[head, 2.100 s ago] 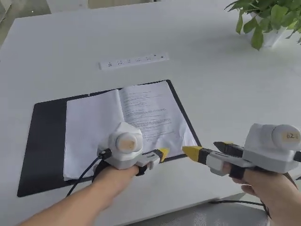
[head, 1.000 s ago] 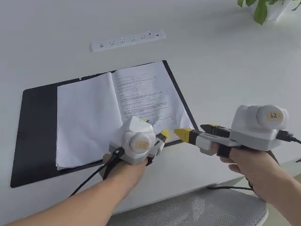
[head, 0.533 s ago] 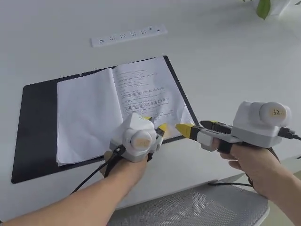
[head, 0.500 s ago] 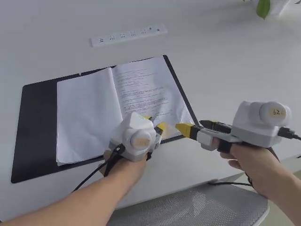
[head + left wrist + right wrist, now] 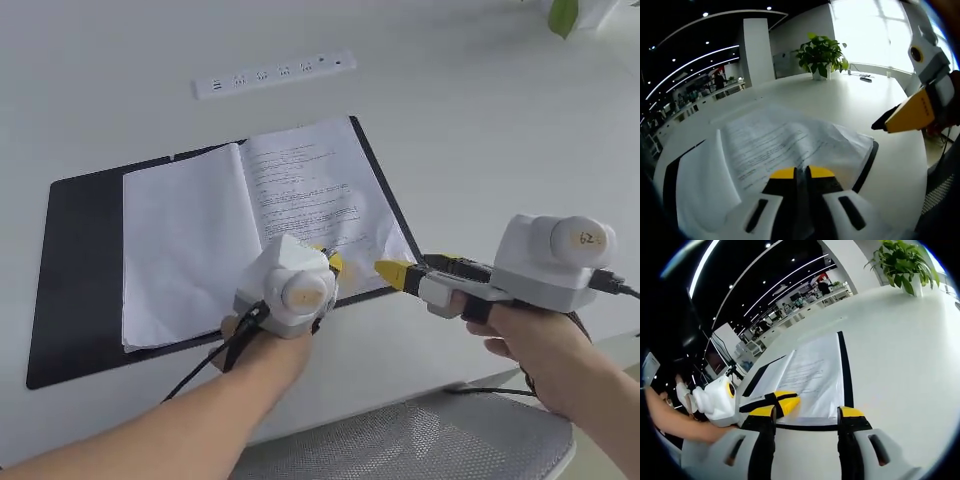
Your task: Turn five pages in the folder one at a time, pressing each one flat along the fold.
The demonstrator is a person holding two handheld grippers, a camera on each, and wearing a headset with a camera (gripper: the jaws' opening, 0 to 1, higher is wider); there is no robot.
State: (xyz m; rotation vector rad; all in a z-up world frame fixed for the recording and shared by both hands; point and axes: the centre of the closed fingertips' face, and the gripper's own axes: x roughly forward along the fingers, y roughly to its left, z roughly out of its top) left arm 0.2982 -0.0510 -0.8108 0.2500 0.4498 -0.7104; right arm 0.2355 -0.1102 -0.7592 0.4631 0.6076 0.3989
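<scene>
My left gripper (image 5: 331, 263) sits at the near right corner of the printed page (image 5: 310, 190), its yellow tips resting over the paper's edge. In the left gripper view the two tips are drawn together with only a thin dark line between them. I cannot tell whether a sheet is caught in that line. The paper just ahead of them is rumpled and slightly raised.

My right gripper (image 5: 412, 268) hangs over the desk's near edge, just beside the folder's near right corner and close to my left tips, apart from them. Its jaws stand well apart with nothing between them, and the right gripper view looks through that gap at the page and the folder's black border.

The black folder (image 5: 85, 280) lies open and flat on the white desk (image 5: 500, 130), nearer the near edge than the far one. A blank page (image 5: 185, 250) is on its left half and the printed one on its right, with the fold running between them.

A white power strip (image 5: 275, 74) lies beyond the folder toward the far edge. A potted plant (image 5: 565, 12) stands at the far right corner. The grey mesh seat of a chair (image 5: 420, 440) shows below the near edge.
</scene>
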